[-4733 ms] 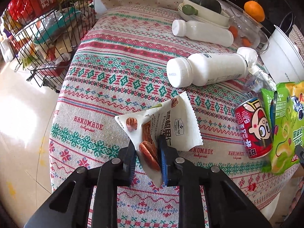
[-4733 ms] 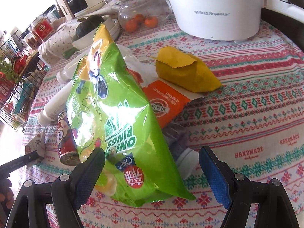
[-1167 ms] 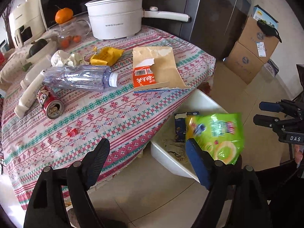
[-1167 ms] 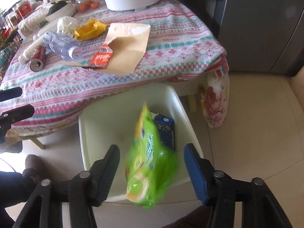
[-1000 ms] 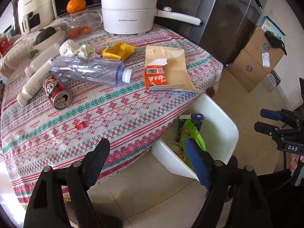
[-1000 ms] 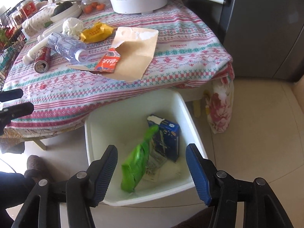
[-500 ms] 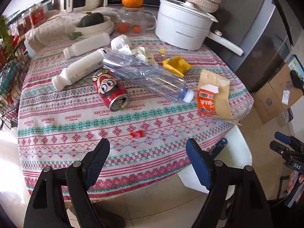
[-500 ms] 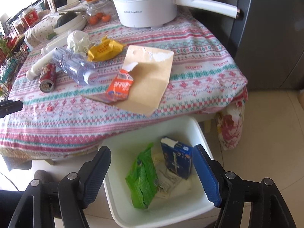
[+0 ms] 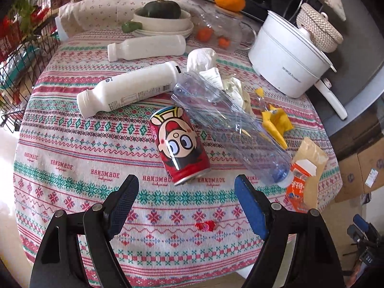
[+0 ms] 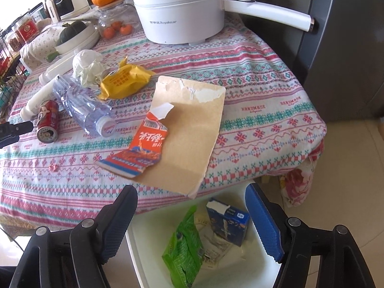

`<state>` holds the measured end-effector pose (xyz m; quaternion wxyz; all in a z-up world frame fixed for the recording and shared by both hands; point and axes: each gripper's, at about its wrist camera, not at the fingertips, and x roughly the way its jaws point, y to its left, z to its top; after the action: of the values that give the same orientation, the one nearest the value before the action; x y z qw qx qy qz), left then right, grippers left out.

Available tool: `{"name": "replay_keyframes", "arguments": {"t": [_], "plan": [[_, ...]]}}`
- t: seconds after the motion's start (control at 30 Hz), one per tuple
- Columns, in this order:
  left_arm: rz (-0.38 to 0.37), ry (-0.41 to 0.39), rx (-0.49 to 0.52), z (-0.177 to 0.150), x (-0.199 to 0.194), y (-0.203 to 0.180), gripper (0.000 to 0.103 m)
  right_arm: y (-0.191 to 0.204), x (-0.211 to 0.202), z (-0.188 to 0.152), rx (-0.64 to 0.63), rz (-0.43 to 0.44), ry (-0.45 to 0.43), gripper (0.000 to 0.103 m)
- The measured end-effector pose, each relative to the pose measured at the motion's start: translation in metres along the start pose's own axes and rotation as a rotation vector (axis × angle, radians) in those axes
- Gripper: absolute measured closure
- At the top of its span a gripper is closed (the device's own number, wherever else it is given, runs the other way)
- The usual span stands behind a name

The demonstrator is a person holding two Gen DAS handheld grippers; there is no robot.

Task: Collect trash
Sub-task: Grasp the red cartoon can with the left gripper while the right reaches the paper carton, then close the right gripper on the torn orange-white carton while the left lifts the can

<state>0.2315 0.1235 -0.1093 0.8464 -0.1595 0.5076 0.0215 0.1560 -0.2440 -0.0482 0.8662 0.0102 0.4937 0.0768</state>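
My left gripper (image 9: 186, 206) is open and empty, just short of a red cartoon can (image 9: 178, 145) lying on the patterned tablecloth. Behind the can lie a crushed clear bottle (image 9: 228, 124), two white bottles (image 9: 129, 91), crumpled tissue (image 9: 204, 58), a yellow wrapper (image 9: 276, 123) and a torn orange-and-brown envelope (image 9: 303, 172). A small red wrapper (image 9: 204, 225) lies near the front edge. My right gripper (image 10: 192, 218) is open and empty above a white bin (image 10: 258, 273) on the floor, which holds a green snack bag (image 10: 184, 244) and a blue carton (image 10: 228, 220). The envelope (image 10: 187, 129) overhangs the table edge above the bin.
A white electric pot (image 10: 180, 7) with a long handle stands at the table's back. A bowl with a dark squash (image 9: 163, 14), a glass jar with an orange on it (image 9: 223, 21) and a wire rack (image 9: 14, 48) stand at the back and left. Cardboard boxes (image 9: 360, 168) sit on the floor.
The green snack bag has dropped from my right gripper into the bin. My left gripper has swung back over the table toward the red can. My right gripper has moved closer to the table edge.
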Motion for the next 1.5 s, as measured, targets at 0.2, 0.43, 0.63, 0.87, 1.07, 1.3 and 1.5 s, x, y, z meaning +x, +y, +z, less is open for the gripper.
{"name": "replay_keyframes", "arguments": {"t": [0.2, 0.43, 0.63, 0.87, 1.07, 1.3, 1.5], "plan": [[-0.004, -0.007, -0.069, 0.014, 0.028, 0.012, 0.025, -0.006, 0.027, 0.016, -0.011, 0.012, 0.041, 0.022], [-0.042, 0.019, -0.095, 0.018, 0.043, 0.012, 0.047, -0.028, 0.066, 0.031, 0.048, 0.046, 0.085, 0.022], [0.006, 0.031, -0.037, 0.013, 0.037, 0.000, 0.048, -0.033, 0.088, 0.040, 0.092, 0.092, 0.130, 0.022], [-0.023, 0.038, 0.025, 0.003, 0.012, -0.002, 0.049, -0.015, 0.077, 0.037, 0.041, 0.100, 0.150, 0.022], [-0.053, 0.031, 0.084, -0.009, -0.012, -0.008, 0.050, 0.017, 0.056, 0.034, -0.061, 0.142, 0.118, 0.022], [-0.065, 0.053, 0.116, -0.022, -0.017, -0.012, 0.050, 0.070, 0.056, 0.025, -0.252, 0.157, 0.112, 0.022], [-0.076, 0.054, 0.122, -0.027, -0.023, -0.011, 0.050, 0.104, 0.084, 0.010, -0.425, 0.038, 0.148, 0.031]]}}
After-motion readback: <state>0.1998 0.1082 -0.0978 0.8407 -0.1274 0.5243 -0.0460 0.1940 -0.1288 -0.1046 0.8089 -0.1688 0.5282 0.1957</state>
